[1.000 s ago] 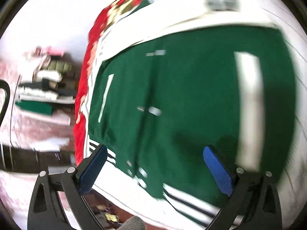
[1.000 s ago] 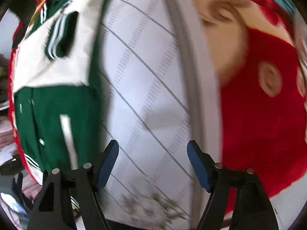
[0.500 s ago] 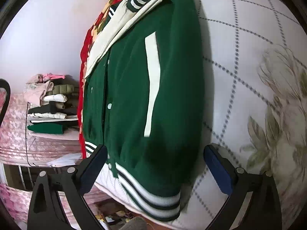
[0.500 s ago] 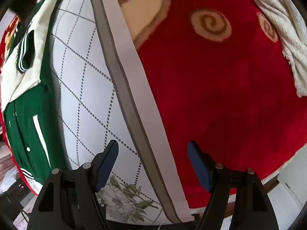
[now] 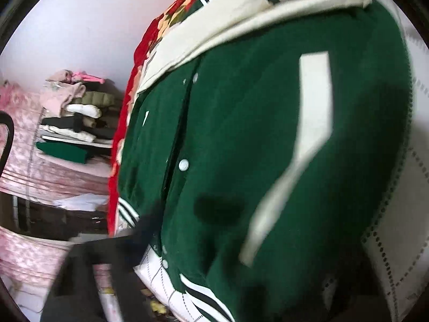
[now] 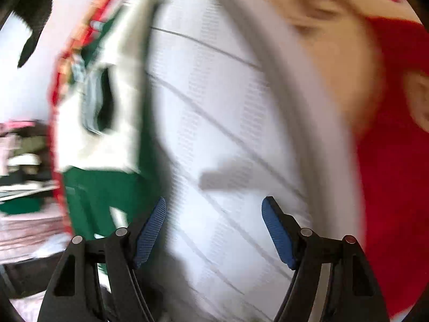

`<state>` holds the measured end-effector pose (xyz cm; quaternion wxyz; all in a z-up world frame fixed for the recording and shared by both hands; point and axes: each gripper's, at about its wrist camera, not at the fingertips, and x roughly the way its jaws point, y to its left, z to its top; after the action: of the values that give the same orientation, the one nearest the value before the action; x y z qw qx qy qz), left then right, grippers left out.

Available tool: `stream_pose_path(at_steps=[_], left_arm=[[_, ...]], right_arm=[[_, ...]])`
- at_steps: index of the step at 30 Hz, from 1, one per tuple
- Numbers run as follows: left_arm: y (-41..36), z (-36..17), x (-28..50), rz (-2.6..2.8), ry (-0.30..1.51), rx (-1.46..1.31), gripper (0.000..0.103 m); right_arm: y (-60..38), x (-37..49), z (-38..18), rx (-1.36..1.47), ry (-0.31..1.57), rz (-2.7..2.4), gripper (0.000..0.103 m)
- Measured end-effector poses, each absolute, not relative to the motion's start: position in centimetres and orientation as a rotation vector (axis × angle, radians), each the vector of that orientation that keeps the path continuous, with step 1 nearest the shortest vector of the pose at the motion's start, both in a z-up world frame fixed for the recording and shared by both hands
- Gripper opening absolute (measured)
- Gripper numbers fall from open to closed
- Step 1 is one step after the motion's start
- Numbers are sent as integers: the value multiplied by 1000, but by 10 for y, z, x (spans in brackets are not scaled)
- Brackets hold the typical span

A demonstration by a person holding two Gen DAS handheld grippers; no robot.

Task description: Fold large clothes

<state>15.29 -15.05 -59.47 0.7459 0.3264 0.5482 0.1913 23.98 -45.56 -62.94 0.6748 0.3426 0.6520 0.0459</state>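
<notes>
A green varsity jacket (image 5: 241, 139) with cream sleeves, white pocket stripes and snap buttons lies on a white quilted bed sheet (image 5: 396, 255). In the left wrist view it fills most of the frame, and the left gripper is a dark blur at the lower left, close over the jacket's striped hem (image 5: 203, 297); its jaws cannot be made out. In the right wrist view the jacket (image 6: 107, 187) lies to the left, blurred. My right gripper (image 6: 214, 230) is open and empty above the white sheet (image 6: 228, 107), just right of the jacket's edge.
A red patterned blanket (image 6: 394, 174) covers the bed to the right of the sheet, and its red edge (image 5: 118, 145) shows beyond the jacket. A stack of folded clothes (image 5: 75, 123) sits on a pink-covered surface past the bed's left side, against a white wall.
The left gripper has dropped closer to the jacket's hem and its fingers have blurred out of clear view. The right gripper has swung back left from the red blanket toward the jacket, still open.
</notes>
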Motion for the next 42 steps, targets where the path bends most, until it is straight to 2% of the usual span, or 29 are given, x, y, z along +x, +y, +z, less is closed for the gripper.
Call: stream_pose_path(at_steps=[1, 2, 3, 5, 7, 14, 15, 16, 17, 20, 24, 33, 37, 42], left_arm=[[-149, -590, 153, 396, 1195, 696, 22], [-148, -586, 153, 380, 1195, 679, 16], [-147, -582, 152, 380, 1194, 660, 15], [-145, -575, 152, 360, 1196, 626, 14], [-144, -570, 152, 348, 1200, 603, 13], [-134, -562, 166, 357, 1217, 547, 11], [-132, -562, 168, 358, 1221, 539, 11], [-130, -561, 168, 357, 1224, 536, 11], [-129, -560, 168, 354, 1224, 534, 10], [-126, -550, 163, 331, 1227, 521, 9], [-124, -525, 137, 247, 1236, 482, 8], [-113, -443, 64, -50, 1290, 438, 8], [-82, -419, 92, -121, 1294, 369, 9], [-14, -424, 162, -95, 1305, 196, 15]], right_arm=[[-450, 252, -631, 831, 1423, 163, 76], [-443, 258, -632, 875, 1393, 202, 77], [-437, 266, -636, 906, 1366, 228, 79], [-427, 277, -643, 960, 1315, 270, 93], [-416, 287, -647, 1002, 1273, 290, 97], [-363, 356, -675, 1103, 1252, 338, 99], [-357, 363, -676, 1114, 1251, 331, 97], [-349, 371, -678, 1120, 1251, 316, 76], [-332, 381, -684, 1095, 1273, 293, 25], [-314, 384, -690, 1085, 1307, 261, 16], [-329, 357, -659, 1045, 1316, 248, 11], [-383, 239, -523, 931, 1359, 93, 11], [-362, 253, -473, 848, 1388, 73, 12], [-304, 319, -458, 740, 1446, 96, 14]])
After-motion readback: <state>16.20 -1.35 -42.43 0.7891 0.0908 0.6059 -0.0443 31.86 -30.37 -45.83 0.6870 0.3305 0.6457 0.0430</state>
